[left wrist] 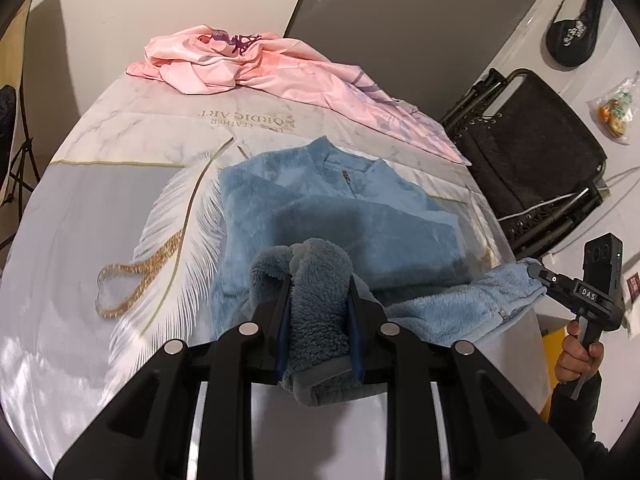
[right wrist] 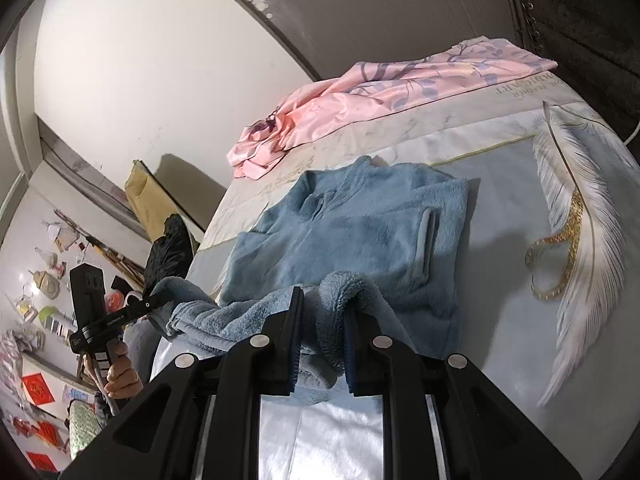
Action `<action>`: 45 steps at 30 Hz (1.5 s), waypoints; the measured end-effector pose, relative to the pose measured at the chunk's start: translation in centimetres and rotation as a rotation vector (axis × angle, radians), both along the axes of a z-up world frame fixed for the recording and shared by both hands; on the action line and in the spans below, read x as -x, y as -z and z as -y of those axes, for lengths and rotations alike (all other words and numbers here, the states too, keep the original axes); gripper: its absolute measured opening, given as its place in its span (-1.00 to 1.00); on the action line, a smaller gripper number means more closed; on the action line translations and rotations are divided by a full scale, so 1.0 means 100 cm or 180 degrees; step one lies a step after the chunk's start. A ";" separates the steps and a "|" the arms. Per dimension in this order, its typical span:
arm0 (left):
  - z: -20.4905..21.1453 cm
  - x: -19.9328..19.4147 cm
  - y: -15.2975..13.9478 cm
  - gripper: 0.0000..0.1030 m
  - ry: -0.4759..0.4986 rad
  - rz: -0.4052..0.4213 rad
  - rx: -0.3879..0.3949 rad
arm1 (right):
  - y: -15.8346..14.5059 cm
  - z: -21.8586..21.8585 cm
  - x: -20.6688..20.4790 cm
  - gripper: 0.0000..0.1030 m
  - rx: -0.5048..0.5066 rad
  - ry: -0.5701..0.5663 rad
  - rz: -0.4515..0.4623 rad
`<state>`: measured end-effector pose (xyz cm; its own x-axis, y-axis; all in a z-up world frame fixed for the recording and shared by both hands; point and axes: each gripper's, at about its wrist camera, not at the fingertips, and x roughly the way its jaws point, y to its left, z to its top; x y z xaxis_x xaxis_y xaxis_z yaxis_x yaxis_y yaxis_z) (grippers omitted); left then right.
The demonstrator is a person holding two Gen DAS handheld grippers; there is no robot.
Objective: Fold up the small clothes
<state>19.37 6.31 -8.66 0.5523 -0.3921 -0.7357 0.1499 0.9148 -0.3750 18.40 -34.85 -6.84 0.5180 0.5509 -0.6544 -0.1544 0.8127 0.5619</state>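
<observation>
Left gripper [left wrist: 320, 300] and right gripper [right wrist: 320, 316], each clamped on the fluffy blue fleece jacket's [left wrist: 320, 208] near hem, face its collar lying straight ahead on the bed [left wrist: 100, 208].

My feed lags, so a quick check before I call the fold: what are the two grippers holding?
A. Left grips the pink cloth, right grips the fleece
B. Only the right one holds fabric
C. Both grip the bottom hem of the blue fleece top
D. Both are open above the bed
C: the left gripper and the right gripper each pinch the raised near hem of the blue fleece top; the pink cloth lies untouched.
</observation>
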 end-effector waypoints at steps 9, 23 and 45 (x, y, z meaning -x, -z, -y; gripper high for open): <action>0.011 -0.042 0.006 -0.57 -0.0055 -0.0019 -0.0219 | 0.025 0.011 -0.044 -0.66 -0.0066 0.0139 -0.0162; 0.017 -0.092 0.061 -0.53 -0.0211 -0.0275 -0.0415 | 0.088 0.017 -0.086 -0.64 -0.0065 0.0308 -0.0519; 0.009 -0.150 0.060 0.22 -0.0523 -0.0275 -0.0750 | 0.099 0.022 -0.144 -0.46 -0.0315 0.0483 -0.0690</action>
